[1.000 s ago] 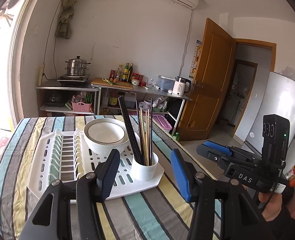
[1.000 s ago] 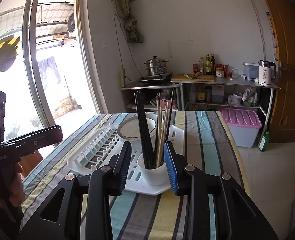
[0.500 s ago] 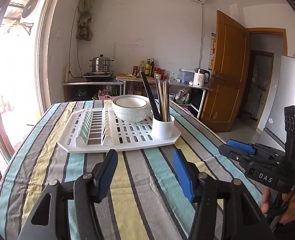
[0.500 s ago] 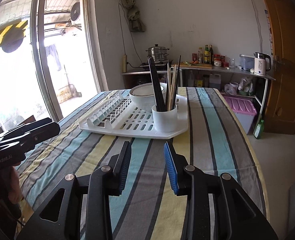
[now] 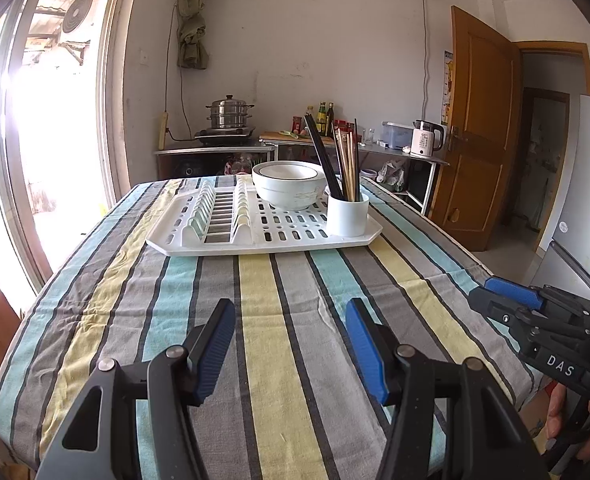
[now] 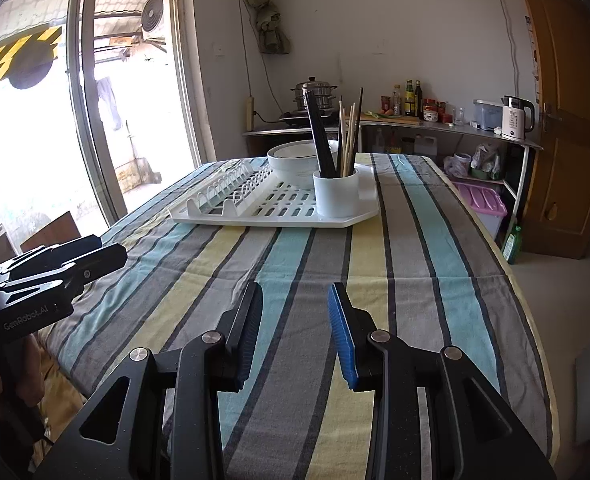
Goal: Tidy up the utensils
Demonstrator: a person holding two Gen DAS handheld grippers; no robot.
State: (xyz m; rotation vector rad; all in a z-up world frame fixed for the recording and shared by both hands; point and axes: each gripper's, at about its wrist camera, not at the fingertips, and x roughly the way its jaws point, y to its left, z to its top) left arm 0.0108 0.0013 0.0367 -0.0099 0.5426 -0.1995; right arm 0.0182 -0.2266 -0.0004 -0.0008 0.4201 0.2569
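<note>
A: Where are the utensils?

B: The chopsticks (image 5: 341, 164), some black and some pale wood, stand in a white cup (image 5: 347, 215) well ahead of both sets of jaws. The cup sits on the near right corner of a white drying rack (image 5: 199, 240) on the bench (image 5: 255, 320), which wears a striped cloth.

A: Anything else on the rack?

B: Stacked white bowls (image 5: 289, 188) just behind the cup and a little to its left. The slotted plate section is further left.

A: And the left gripper (image 5: 291, 344)?

B: Its jaws are apart with nothing between them, only the cloth showing in the gap. It hangs over the near part of the bench, with the rack straight ahead.

A: The right gripper (image 6: 295, 324)?

B: Also parted and holding nothing, though the gap is narrower than the left one's. From its camera the cup (image 6: 335, 194) lies ahead, slightly right of the gap between the blue pads (image 6: 341, 332). The left gripper shows at the far left of that view, low beside the bench edge.

A: Do they touch anything?

B: Neither touches rack, cup or chopsticks.
</note>
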